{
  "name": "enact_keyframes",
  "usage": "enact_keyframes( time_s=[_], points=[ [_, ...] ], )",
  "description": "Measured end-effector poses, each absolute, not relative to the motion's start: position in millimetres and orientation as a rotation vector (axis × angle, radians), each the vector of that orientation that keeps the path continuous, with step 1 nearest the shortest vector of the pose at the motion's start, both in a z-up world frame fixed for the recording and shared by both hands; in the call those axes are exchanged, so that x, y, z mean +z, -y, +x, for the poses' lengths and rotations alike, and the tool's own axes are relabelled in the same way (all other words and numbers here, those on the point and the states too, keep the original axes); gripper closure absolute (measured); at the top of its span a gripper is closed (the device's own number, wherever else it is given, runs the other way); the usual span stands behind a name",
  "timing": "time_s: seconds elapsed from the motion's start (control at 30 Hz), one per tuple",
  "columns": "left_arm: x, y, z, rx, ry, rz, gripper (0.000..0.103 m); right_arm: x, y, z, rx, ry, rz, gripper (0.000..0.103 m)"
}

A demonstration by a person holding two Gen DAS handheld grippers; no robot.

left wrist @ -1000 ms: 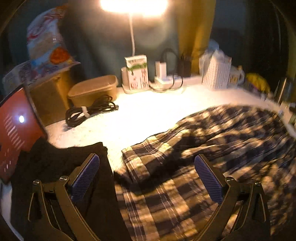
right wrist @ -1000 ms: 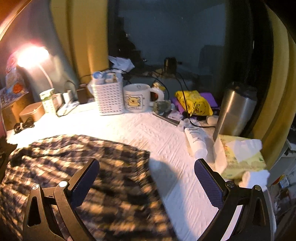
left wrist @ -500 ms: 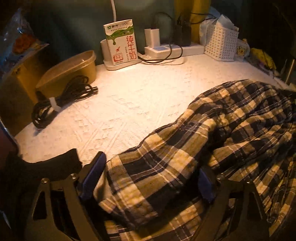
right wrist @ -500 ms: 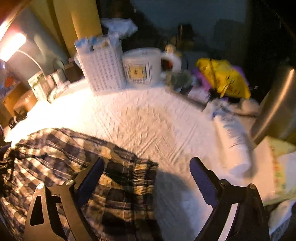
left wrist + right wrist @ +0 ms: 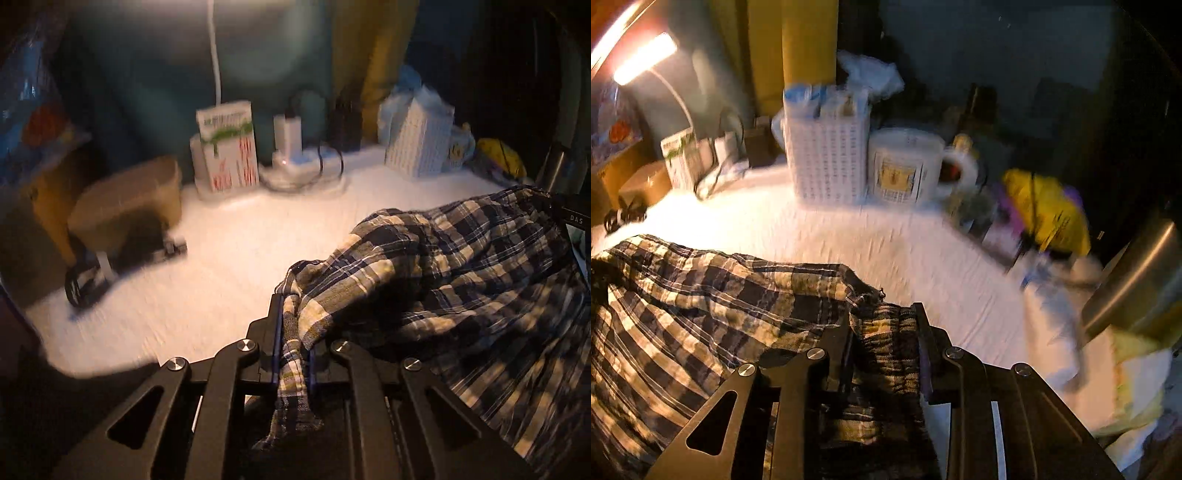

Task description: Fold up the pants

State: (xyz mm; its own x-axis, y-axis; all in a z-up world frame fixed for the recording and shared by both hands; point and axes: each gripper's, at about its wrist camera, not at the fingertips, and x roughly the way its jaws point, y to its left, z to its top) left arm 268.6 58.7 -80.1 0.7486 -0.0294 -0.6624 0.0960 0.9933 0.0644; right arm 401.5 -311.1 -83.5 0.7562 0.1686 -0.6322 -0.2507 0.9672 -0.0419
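Stretching sideways, plaid pants [image 5: 461,266] between closing left gripper [image 5: 293,332] and right gripper [image 5: 886,339]

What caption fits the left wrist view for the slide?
Left tongs closing on a bunched edge of the plaid pants on the white-covered table.

Two tongs are at work, the left tongs [image 5: 293,332] and the right tongs [image 5: 882,332], both on one pair of plaid pants [image 5: 461,266]. On the white surface [image 5: 229,258] I count one milk carton [image 5: 227,147] at eleven o'clock, one white lattice basket [image 5: 827,158] at twelve and one mug [image 5: 905,166] just beside it. There is also one lit lamp [image 5: 642,59] at ten, one tan tub [image 5: 129,199], one coiled black cable [image 5: 88,273] and one steel tumbler [image 5: 1134,288] at three.
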Motion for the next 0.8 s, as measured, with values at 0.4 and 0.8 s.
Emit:
enact_keyframes(
  time_s=[0.4, 0.8],
  points=[
    [-23.1, -75.6, 348.6, -0.022, -0.626, 0.073, 0.094, -35.9, 332.4, 449.5, 0.178, -0.531, -0.054, 0.076],
    [-87.9, -109.8, 384.8, 0.113, -0.834, 0.010, 0.058, -104.9, 322.8, 506.7, 0.152, -0.699, -0.073, 0.076]
  ],
)
